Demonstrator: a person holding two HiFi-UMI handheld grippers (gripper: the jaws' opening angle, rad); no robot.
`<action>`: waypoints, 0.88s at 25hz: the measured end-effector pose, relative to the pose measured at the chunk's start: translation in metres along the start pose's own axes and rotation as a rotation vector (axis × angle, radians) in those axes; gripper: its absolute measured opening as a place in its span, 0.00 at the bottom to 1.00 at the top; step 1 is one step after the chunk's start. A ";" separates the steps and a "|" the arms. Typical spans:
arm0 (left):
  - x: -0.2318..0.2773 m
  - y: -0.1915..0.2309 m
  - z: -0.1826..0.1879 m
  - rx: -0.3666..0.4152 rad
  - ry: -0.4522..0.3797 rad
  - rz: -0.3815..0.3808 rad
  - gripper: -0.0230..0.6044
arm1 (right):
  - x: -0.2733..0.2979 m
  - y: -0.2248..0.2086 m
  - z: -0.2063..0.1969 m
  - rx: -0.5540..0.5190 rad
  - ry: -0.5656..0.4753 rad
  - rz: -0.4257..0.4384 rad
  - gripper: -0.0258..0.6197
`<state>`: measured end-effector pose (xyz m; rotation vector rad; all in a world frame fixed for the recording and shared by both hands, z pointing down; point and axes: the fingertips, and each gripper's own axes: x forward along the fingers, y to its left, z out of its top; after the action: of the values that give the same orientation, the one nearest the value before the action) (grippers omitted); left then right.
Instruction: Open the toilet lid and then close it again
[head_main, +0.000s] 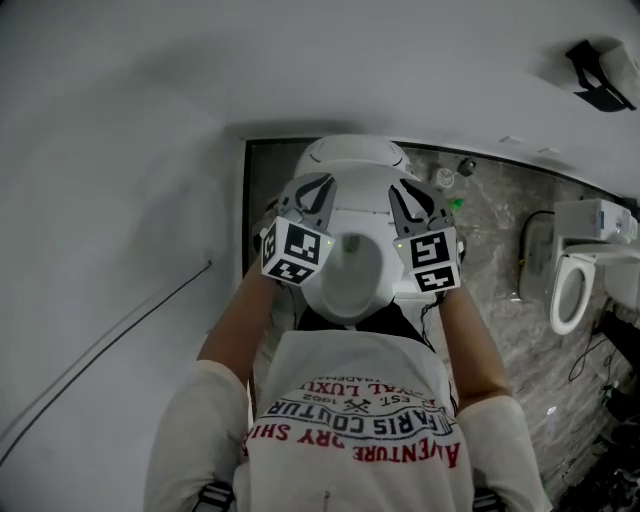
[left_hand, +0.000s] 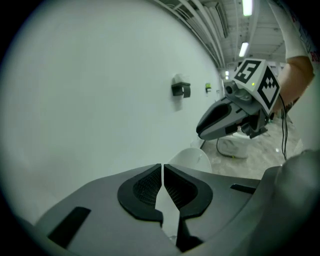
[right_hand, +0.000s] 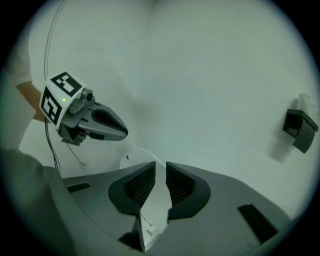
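a grey marbled floor (head_main: 495, 300) carries a white toilet (head_main: 352, 195) and, at right, a second toilet (head_main: 588, 264).

The right tongs (right_hand: 160, 165) stand a narrow slit apart, with the white lid (right_hand: 134, 156) showing through. The left tongs (right_hand: 123, 132) hover nearby. A black fixture (right_hand: 299, 129) is on the wall.

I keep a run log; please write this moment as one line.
toilet lid: up | left gripper: shut, empty | right gripper: slightly open, empty | both aimed toward lid

White toilet (head_main: 350, 160) beyond the jaws. Grey marbled floor (head_main: 490, 230). The grey left gripper (head_main: 312, 185) and right gripper (head_main: 412, 190) have black ribbed pads (left_hand: 145, 187) and black-and-white patterned cubes (head_main: 296, 250).
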<state>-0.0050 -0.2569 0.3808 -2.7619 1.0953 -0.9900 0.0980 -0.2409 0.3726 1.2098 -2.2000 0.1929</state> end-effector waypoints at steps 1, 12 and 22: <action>0.009 0.002 0.001 0.043 0.022 -0.011 0.05 | 0.007 -0.005 -0.002 -0.030 0.014 0.009 0.07; 0.072 0.011 -0.019 0.280 0.159 -0.137 0.14 | 0.061 -0.016 -0.017 -0.251 0.133 0.126 0.08; 0.091 0.001 -0.031 0.418 0.213 -0.211 0.17 | 0.084 -0.008 -0.028 -0.457 0.200 0.177 0.07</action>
<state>0.0276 -0.3069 0.4559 -2.5026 0.5302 -1.3794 0.0838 -0.2945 0.4421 0.7143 -2.0264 -0.1107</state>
